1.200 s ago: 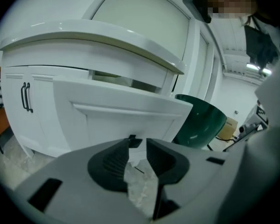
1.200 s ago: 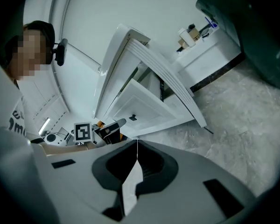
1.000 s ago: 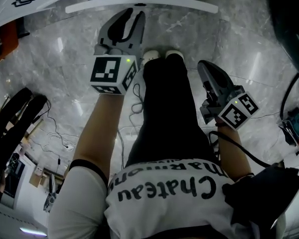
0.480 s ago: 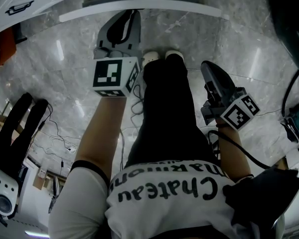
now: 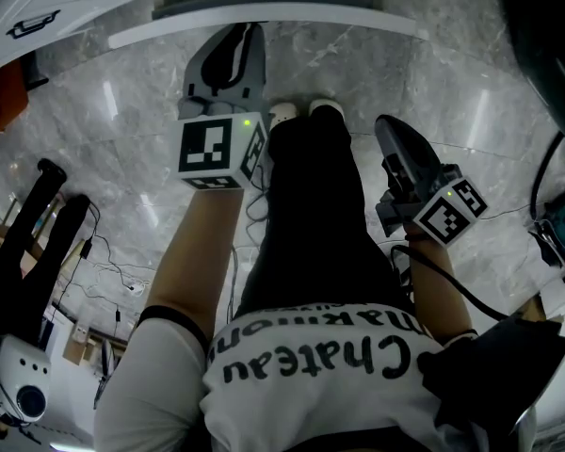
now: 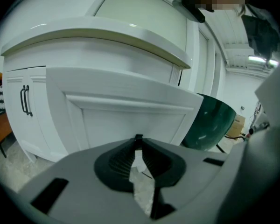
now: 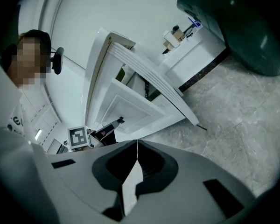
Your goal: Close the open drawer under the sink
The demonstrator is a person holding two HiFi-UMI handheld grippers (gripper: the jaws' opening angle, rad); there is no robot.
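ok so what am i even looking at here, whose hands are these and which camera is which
There is no robot here. A person holds a two-jaw tool, a gripper, in each hand. The head view comes from a camera on their head that looks steeply down at their trousers and the marble floor. The left gripper points at the open white drawer. The right gripper is held out beside their leg. The other two pictures come from cameras riding on the grippers. Each checkered cube is part of its gripper. The left jaws have just been closing with nothing between them. Both grippers are shut and empty. A dark green tub stands right of the drawer.
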